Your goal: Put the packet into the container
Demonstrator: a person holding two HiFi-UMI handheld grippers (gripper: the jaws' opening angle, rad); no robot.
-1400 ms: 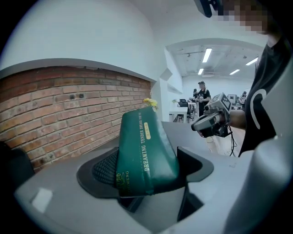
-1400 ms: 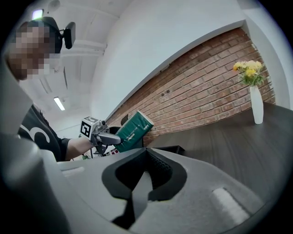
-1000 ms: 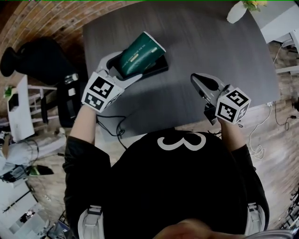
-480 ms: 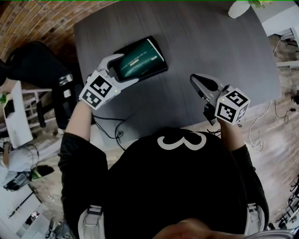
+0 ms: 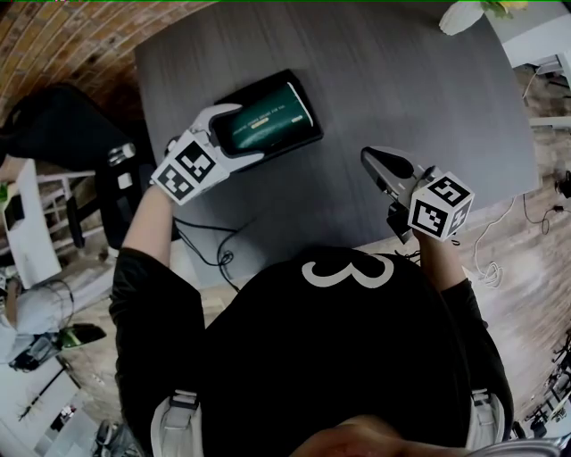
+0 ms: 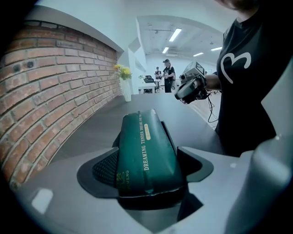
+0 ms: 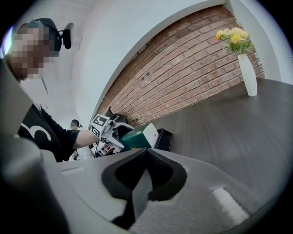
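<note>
A dark green packet (image 5: pixel 268 121) with gold print lies nearly flat in a black rectangular container (image 5: pixel 309 96) on the dark table's left part. My left gripper (image 5: pixel 234 136) is shut on the packet's near end; in the left gripper view the packet (image 6: pixel 144 153) fills the space between the jaws of that gripper (image 6: pixel 146 176), and the container (image 6: pixel 169 136) shows under it. My right gripper (image 5: pixel 375 165) hovers over the table's front right, shut with nothing in it. In the right gripper view the right gripper (image 7: pixel 143 183) is shut, and the packet (image 7: pixel 135 138), the container (image 7: pixel 164 139) and the left gripper (image 7: pixel 107 130) show beyond it.
A white vase with yellow flowers (image 5: pixel 462 14) stands at the table's far right corner. A brick wall (image 6: pixel 50 91) runs along the far side. A black chair (image 5: pixel 53 125) and cables (image 5: pixel 210 250) lie left of and below the table's near edge (image 5: pixel 294 245).
The packet stood tilted up over the container a second ago; the left gripper has lowered it until it lies nearly flat inside. The right gripper has stayed in place.
</note>
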